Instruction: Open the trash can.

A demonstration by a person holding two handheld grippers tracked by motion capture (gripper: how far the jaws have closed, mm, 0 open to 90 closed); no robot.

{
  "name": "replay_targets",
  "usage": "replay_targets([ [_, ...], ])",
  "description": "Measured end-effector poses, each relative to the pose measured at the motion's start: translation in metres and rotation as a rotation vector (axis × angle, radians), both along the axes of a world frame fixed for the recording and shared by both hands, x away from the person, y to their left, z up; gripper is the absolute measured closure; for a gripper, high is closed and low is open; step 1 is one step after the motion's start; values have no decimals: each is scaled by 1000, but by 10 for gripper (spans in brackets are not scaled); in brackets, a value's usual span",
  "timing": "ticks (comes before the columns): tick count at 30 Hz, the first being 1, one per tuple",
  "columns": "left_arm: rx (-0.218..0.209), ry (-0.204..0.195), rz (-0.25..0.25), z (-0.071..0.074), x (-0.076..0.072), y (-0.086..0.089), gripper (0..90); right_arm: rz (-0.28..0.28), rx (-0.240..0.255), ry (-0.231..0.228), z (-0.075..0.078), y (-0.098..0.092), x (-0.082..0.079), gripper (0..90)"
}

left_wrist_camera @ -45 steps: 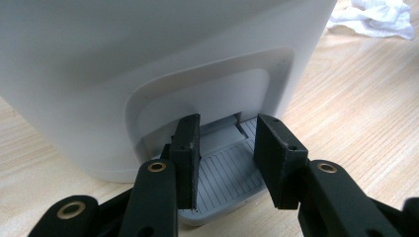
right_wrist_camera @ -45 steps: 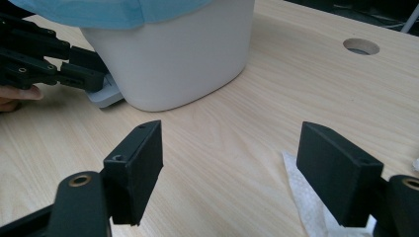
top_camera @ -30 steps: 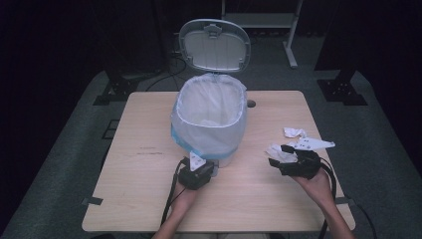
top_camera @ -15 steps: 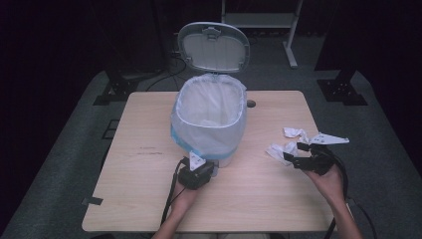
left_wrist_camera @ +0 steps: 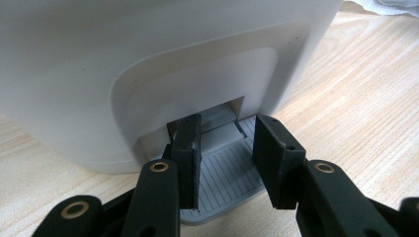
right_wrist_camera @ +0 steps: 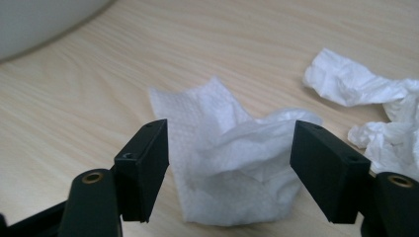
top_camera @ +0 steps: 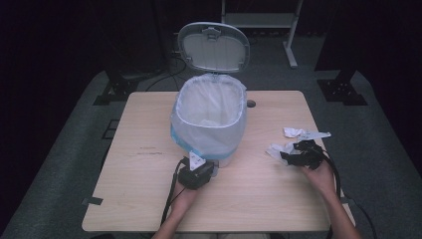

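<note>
White pedal bin (top_camera: 211, 119) near the middle of the wooden table (top_camera: 134, 199), lined with a pale plastic bag (top_camera: 189, 134), lid (top_camera: 214, 47) tipped up behind. Taken as the landmark.

At the bin's near foot: left gripper (top_camera: 196, 174), held from below by the left hand (top_camera: 181, 196). Seen along the left gripper (left_wrist_camera: 225, 158) itself, pressed down on the grey ribbed pedal (left_wrist_camera: 230, 173) that juts from the recess in the bin's base; jaws drawn close together, one at each side of the pedal's top, nothing pinched between the pads.

To the bin's right, well apart from it: right gripper (top_camera: 298, 158), low over the table, right hand (top_camera: 318, 177) behind it. Jaws standing wide and lately narrowing a little. Between them, seen along the right gripper (right_wrist_camera: 230, 170), a crumpled white paper tissue (right_wrist_camera: 232, 158) lying flat on the wood, pads short of it on either side, not yet pinched.

Farther from the bin than that tissue, just beside it: more crumpled tissue pieces (right_wrist_camera: 356, 84), one of them a twisted strip (top_camera: 306, 133) near the table's right edge.
</note>
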State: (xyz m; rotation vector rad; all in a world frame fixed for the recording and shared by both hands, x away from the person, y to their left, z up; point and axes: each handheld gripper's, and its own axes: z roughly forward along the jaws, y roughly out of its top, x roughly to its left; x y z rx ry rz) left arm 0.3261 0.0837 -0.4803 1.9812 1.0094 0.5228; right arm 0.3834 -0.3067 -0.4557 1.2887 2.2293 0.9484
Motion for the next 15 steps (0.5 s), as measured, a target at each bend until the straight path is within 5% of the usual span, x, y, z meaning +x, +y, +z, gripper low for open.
replay_targets([
  [9, 1, 2, -1, 0, 0, 0, 640, -4, -57, 31, -13, 3, 8, 432],
  [15, 0, 2, -1, 0, 0, 0, 640, 16, -83, 22, -15, 8, 7, 669],
])
